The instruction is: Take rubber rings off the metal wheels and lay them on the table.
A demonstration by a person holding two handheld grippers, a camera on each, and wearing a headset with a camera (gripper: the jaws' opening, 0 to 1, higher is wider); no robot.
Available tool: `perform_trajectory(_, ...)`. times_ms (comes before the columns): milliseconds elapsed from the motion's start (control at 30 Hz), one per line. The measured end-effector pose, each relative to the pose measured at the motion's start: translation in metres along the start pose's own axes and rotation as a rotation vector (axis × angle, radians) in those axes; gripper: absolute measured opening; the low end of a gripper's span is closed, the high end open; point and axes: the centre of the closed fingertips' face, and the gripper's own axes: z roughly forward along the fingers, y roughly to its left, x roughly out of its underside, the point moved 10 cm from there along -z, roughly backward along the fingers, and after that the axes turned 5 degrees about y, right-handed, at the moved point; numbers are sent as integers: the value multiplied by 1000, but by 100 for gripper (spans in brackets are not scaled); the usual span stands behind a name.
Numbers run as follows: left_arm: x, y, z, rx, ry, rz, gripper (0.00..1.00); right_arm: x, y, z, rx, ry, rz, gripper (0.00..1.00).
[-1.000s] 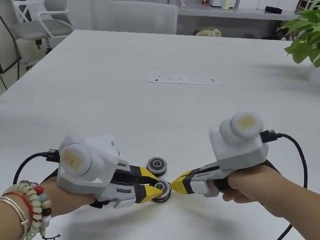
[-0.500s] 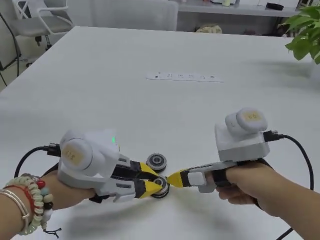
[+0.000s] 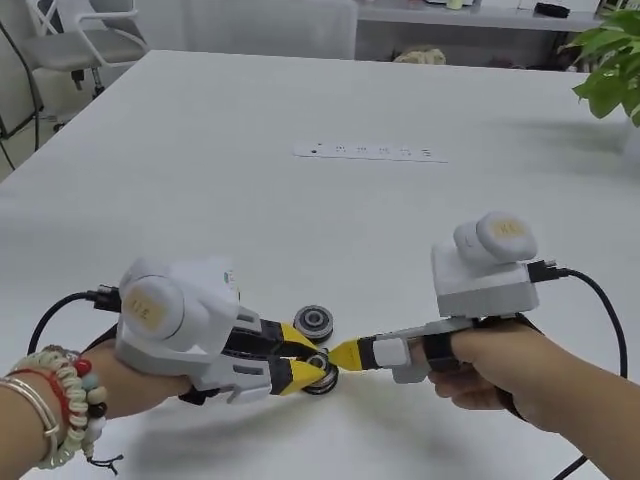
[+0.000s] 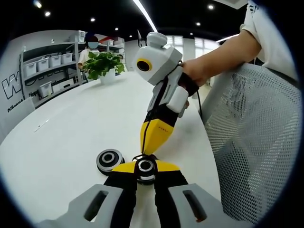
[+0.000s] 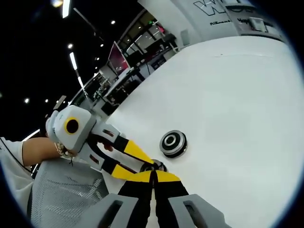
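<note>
left fingers [image 4: 124, 167] clamp wheel [image 4: 146, 168]; right fingers [image 4: 154, 135], pressed together, touch its rim.

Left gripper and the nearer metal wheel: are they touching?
Touching. In the left gripper view, the left gripper clamps the wheel between both yellow jaws.

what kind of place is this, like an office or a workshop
Probably an office or lab meeting room: a big white table with a power strip on it, an office chair past its far corner, and shelves of storage bins along a wall.
</note>
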Motion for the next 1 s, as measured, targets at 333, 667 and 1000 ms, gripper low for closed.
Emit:
perform_trajectory(333,1,0,0,-2,-7,-10,8,-1,2,1,-18,-4,-1,0)
perform_trajectory(667,1,0,-1,0,-11,-13,8,-6,7,0,-80,-31,17,0)
perform_trajectory(1000,1,-1,-1,-19,-6,-30,8,-6,2,-3,-22,-29,12,0)
